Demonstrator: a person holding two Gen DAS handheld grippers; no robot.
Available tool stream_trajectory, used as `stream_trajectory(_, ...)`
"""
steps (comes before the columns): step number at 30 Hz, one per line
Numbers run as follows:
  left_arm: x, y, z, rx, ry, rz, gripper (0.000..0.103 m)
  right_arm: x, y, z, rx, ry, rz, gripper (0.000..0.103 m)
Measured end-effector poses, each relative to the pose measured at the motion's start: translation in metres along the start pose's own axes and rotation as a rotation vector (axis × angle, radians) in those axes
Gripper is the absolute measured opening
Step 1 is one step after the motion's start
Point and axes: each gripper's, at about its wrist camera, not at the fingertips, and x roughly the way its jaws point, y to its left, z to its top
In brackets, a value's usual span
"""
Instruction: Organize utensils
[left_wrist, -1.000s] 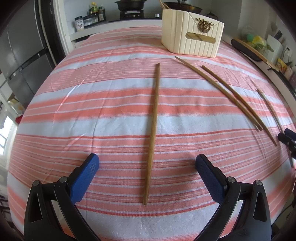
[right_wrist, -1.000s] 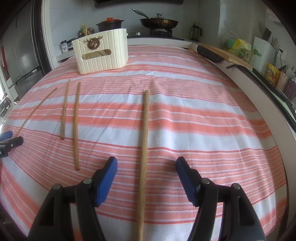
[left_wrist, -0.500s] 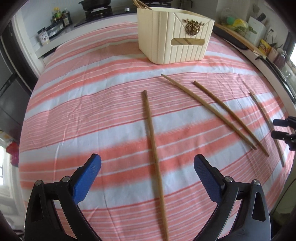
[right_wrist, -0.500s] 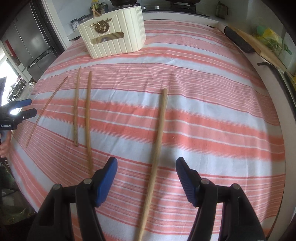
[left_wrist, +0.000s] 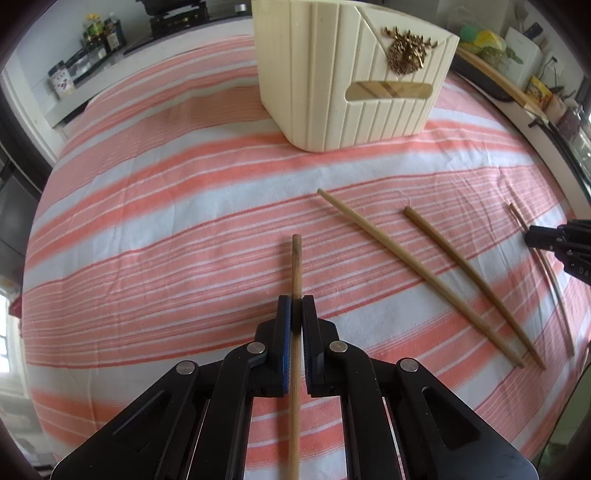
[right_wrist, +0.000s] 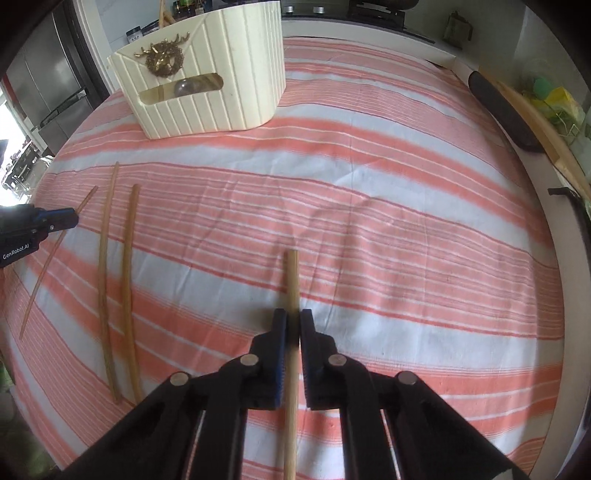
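While both tools are clamped, each view records its own catch. The left gripper (left_wrist: 296, 301) is closed on a brown round-ended wooden chopstick (left_wrist: 296, 266). The right gripper (right_wrist: 291, 317) is closed on a paler wooden chopstick (right_wrist: 291, 284). Both sticks point toward the far edge of the pink-and-white striped tablecloth (left_wrist: 147, 221). Whether either stick is clear of the cloth cannot be told.

A pair of loose tapered wooden chopsticks (left_wrist: 417, 273) lies between the grippers, side by side and not touching. A cream ribbed plastic basket (left_wrist: 314, 92) with a gold deer-head ornament (left_wrist: 406, 51) stands near the far edge.

Only the right view shows a shiny round object (right_wrist: 184, 86) through the basket's handle slot; the left view shows wooden strips there. The right view reads "GenRobot.AI" on the left gripper's body. The left view shows only "DA" on the right gripper's. Both grippers sit low, fingers pointing forward along the cloth.
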Motion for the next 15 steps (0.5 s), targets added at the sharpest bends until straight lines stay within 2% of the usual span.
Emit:
stream_trajectory(6,-0.07,0.015,-0.007,-0.093,-0.19,-0.039,0.004,-0.053,-0.002,0.005,0.081,-0.203,0.104,0.007)
stream_trajectory(11,-0.14,0.02,-0.021,-0.112,-0.353,-0.076,0.004,-0.117,0.009,-0.002,0.061,-0.362,0.142,0.007)
stream_trajectory(15,-0.179,0.02,-0.031,-0.127,-0.451,-0.106,0.004,-0.164,0.026,-0.011,0.013,-0.476,0.143,0.007)
